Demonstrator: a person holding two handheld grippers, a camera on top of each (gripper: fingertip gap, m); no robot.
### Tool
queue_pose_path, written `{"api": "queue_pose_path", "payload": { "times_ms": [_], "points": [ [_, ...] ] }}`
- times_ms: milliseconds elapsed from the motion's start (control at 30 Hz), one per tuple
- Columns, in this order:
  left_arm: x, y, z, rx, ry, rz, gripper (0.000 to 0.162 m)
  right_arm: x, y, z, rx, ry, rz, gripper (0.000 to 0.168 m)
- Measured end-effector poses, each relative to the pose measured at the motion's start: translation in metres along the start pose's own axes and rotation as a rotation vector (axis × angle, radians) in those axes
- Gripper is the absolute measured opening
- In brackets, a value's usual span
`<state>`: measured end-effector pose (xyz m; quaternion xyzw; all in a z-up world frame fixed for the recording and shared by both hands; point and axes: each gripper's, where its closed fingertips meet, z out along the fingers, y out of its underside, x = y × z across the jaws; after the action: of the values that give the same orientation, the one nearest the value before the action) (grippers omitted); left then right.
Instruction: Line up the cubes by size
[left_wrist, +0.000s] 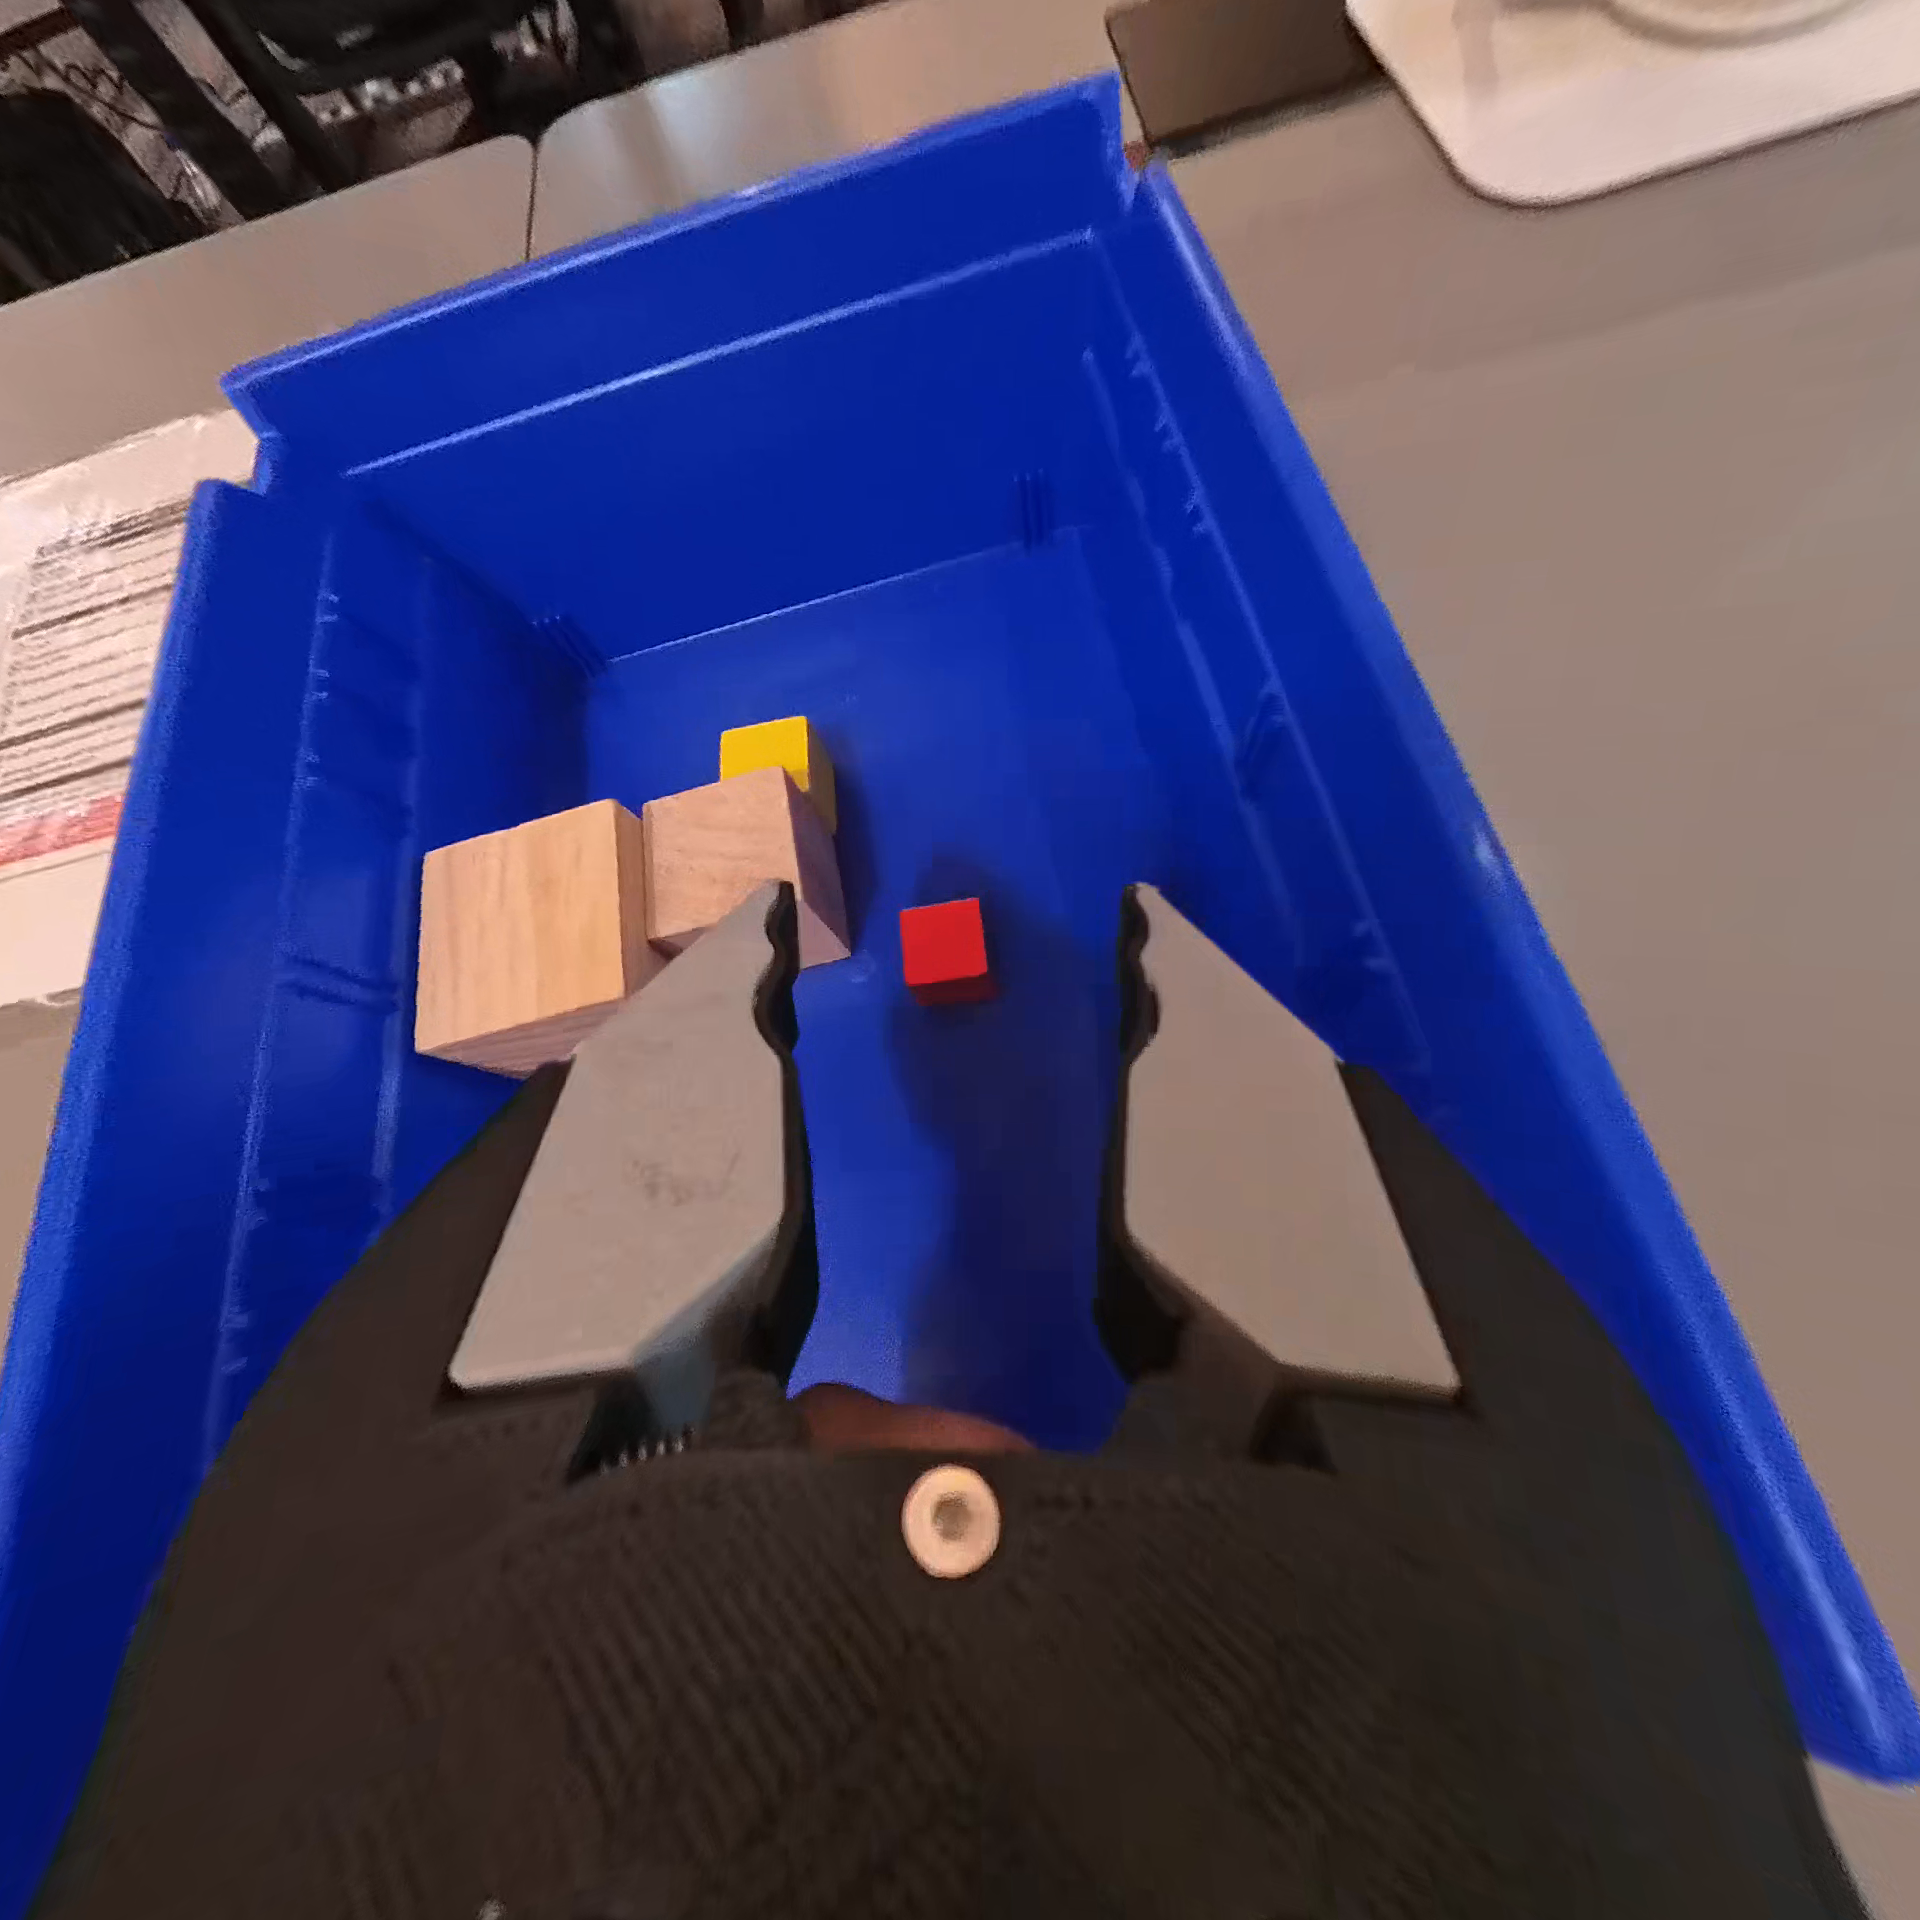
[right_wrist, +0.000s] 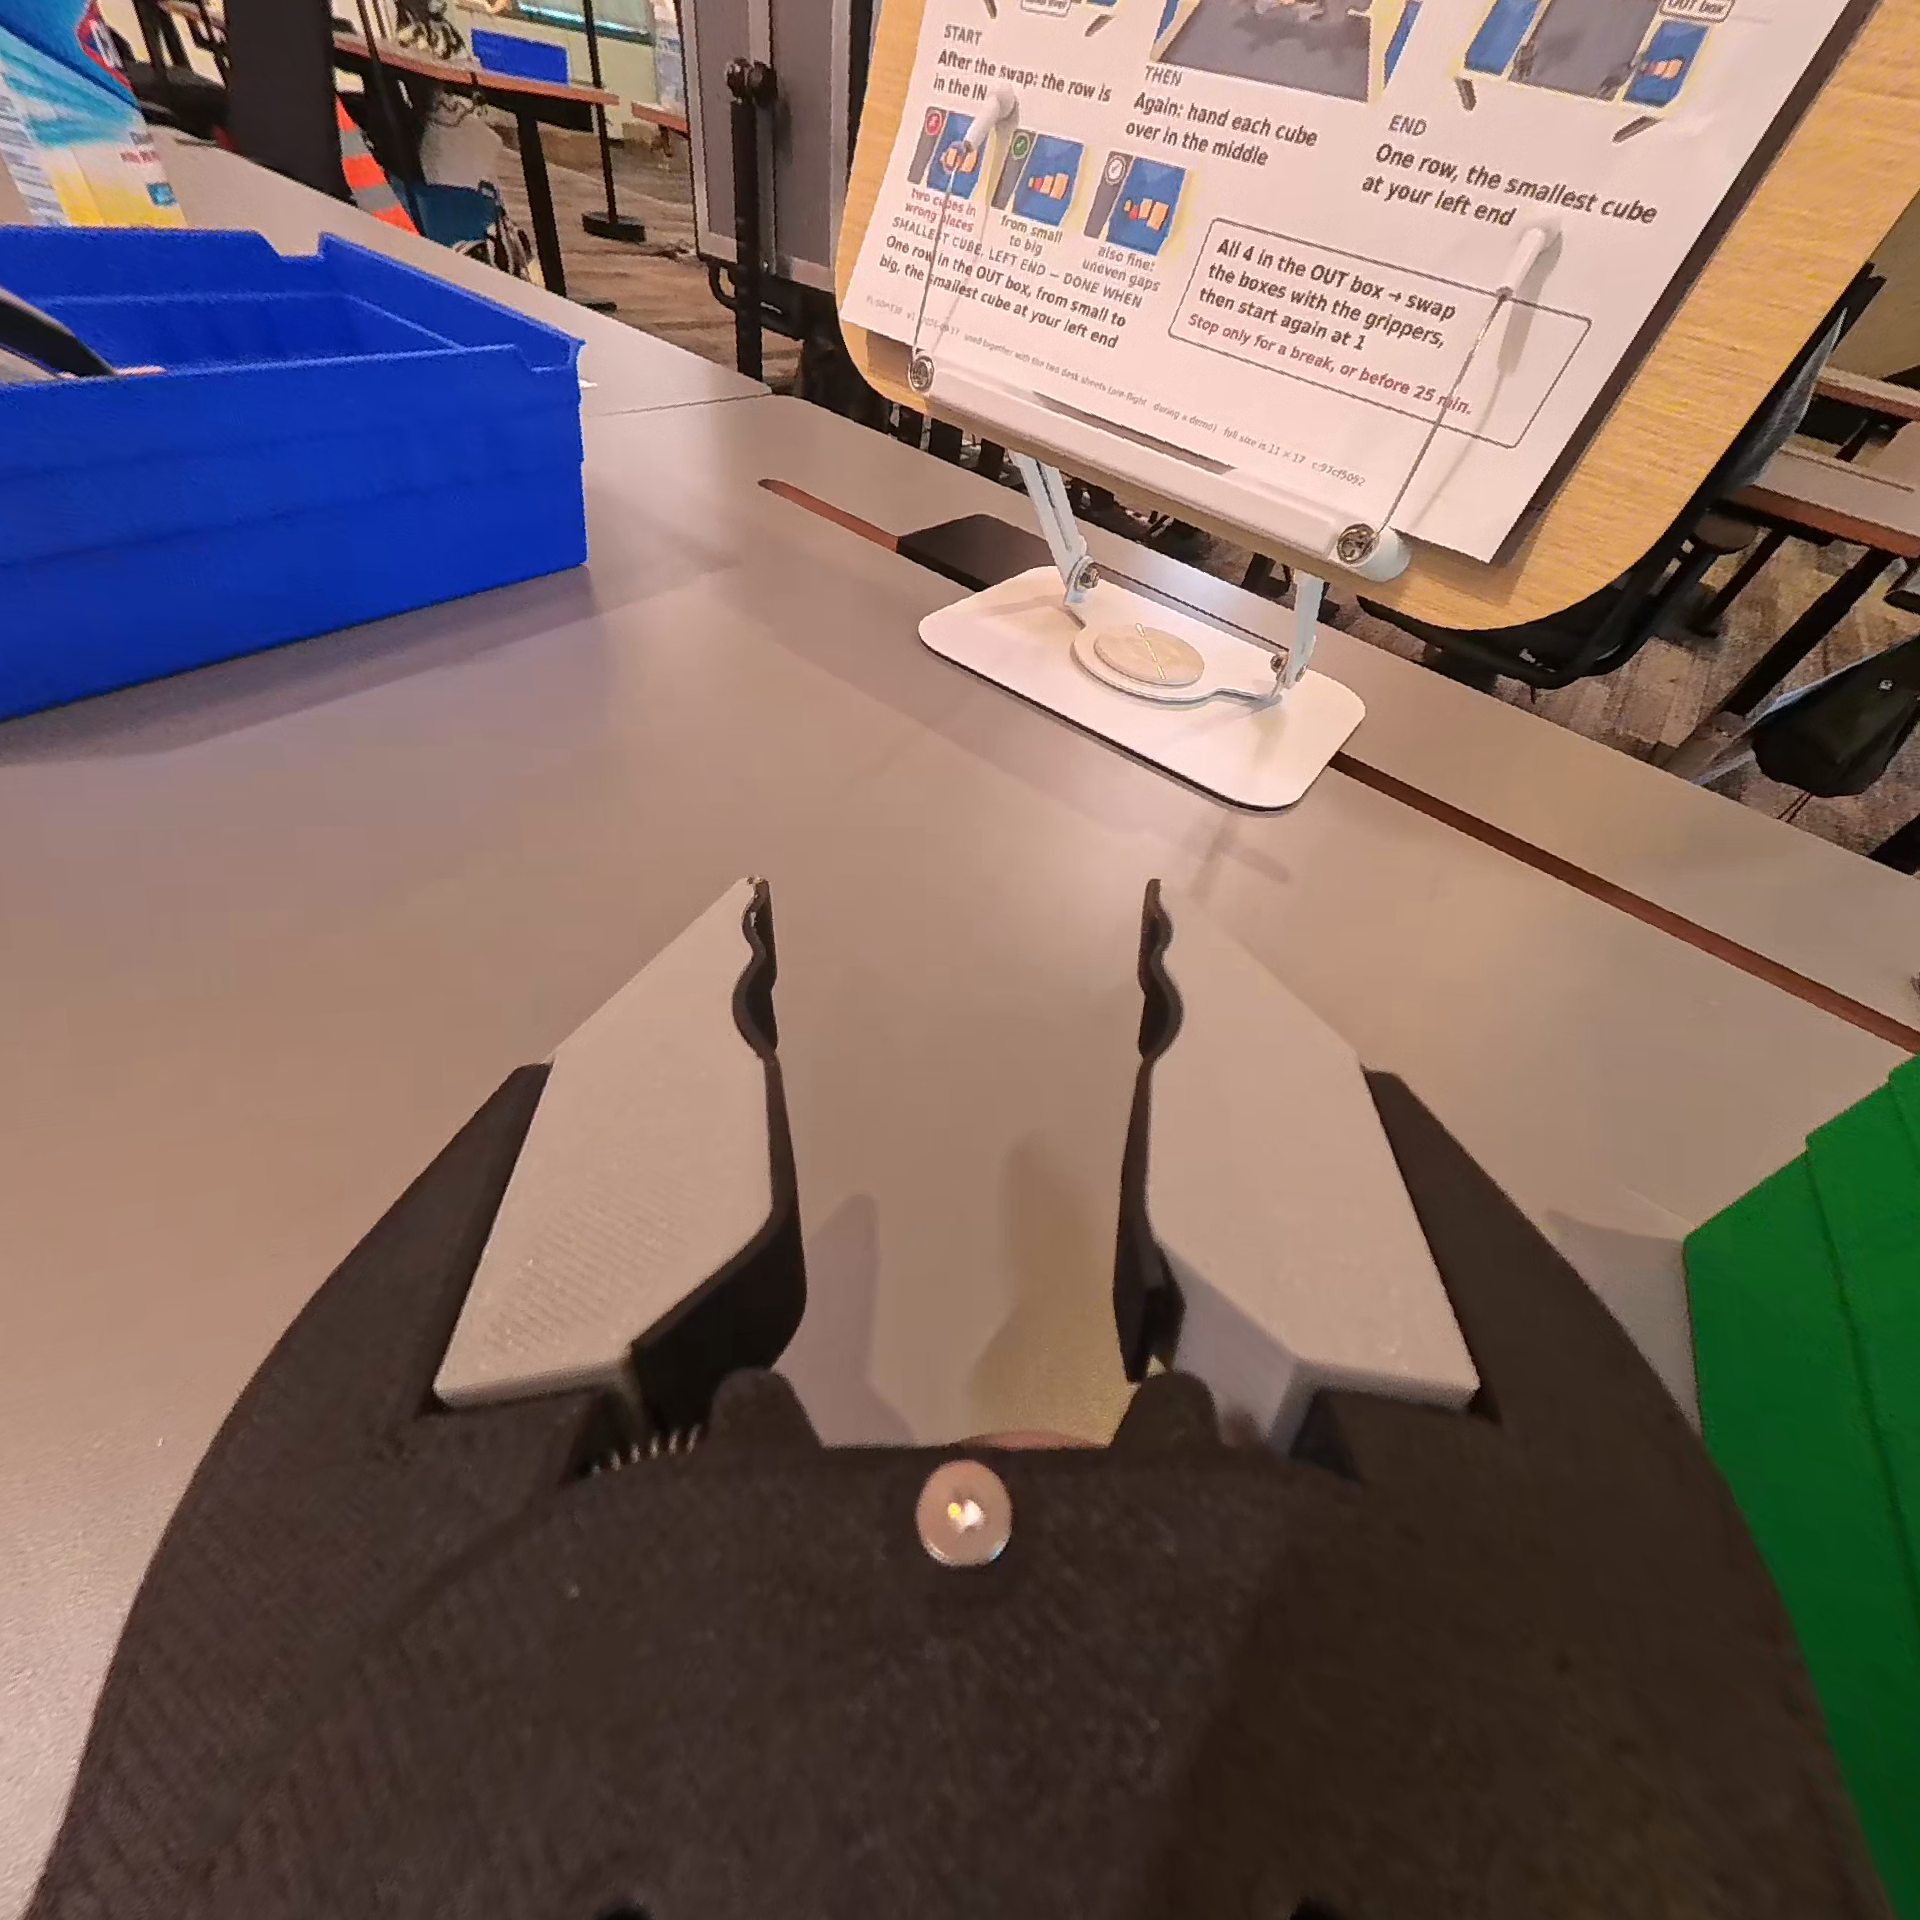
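Left gripper (left_wrist: 956, 894) is spread wide over the blue bin (left_wrist: 1299, 644), red cube (left_wrist: 942, 940) between its fingers at 12 o'clock. My worry: the left finger clips the wood cube (left_wrist: 727, 842) at 10 and scatters things. Right gripper (right_wrist: 956, 894) is parted too, holding nothing over the table (right_wrist: 416, 935).

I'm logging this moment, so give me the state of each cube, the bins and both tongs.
Left tongs: open, empty, inside the blue bin.
Right tongs: open, empty, over bare table.
Blue bin: holds four cubes.
Large wooden cube: flat against bin's side.
Medium wooden cube: tilted, beside the large one.
Yellow cube: behind the medium cube.
Red cube: alone, flat.
Green bin: contents hidden.
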<state>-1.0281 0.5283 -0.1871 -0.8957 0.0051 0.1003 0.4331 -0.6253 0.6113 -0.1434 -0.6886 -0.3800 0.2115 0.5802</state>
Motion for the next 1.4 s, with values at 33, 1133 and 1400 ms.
{"api": "queue_pose_path", "payload": {
  "times_ms": [33,1133,1400],
  "points": [
    [-0.002,0.001,0.003,-0.023,-0.011,0.020,0.059,0.000,0.000,0.000,0.001,0.000,-0.001,0.068],
    [0.061,-0.004,-0.101,0.316,0.248,-0.066,0.057,0.078,0.082,-0.166,-0.330,0.224,0.164,0.008],
    [0.087,0.012,-0.091,0.308,0.079,0.090,0.016,0.070,0.070,-0.113,-0.328,0.205,0.118,0.013]
  ]
}}
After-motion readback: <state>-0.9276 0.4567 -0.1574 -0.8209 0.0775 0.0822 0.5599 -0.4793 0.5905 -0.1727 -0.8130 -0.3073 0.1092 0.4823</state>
